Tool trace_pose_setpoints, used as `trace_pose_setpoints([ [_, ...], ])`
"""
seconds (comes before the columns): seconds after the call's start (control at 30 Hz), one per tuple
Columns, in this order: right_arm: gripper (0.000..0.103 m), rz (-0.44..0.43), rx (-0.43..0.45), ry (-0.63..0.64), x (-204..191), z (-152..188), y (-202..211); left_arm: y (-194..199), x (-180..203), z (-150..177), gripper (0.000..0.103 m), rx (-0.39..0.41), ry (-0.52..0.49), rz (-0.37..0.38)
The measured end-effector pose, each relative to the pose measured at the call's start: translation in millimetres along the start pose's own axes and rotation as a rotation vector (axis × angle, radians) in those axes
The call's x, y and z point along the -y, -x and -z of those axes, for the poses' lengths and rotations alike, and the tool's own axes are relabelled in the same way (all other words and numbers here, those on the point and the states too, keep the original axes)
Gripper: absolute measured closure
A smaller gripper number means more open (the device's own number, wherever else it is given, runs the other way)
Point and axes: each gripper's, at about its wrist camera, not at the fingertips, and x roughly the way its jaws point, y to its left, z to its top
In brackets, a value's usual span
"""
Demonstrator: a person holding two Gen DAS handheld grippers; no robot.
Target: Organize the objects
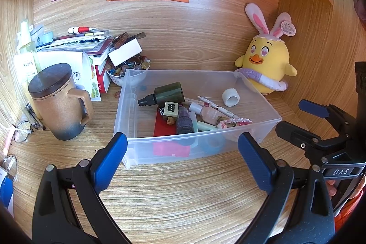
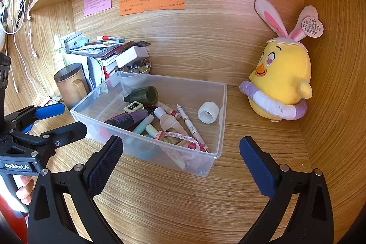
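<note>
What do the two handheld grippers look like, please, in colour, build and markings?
Both are black plastic, with two angled fingers joined by silver rivets and tipped with blue textured pads. The left gripper carries a plate reading "GenRobot.AI", seen from the right wrist camera; the right gripper carries one reading "DAS", seen from the left wrist camera. No cables show.

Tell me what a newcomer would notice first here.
A yellow plush chick with rabbit ears sits in the right back corner of the desk. Mid-desk stands a clear bin of small clutter. Both grippers, left and right, hang open before it.
</note>
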Motion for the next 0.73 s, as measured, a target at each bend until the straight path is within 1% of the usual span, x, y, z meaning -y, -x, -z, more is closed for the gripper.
trace_pose_setpoints([
  [0.37,0.001,-0.002,0.004,0.005,-0.5,-2.2,2.1,5.2,5.4,0.4,0.004,0.004,-0.025,0.018],
  [0.73,0.001,0.001,0.005,0.0,0.4,-1.4,2.9,5.3,5.5,2.4,0.004,0.005,-0.024,0.023],
])
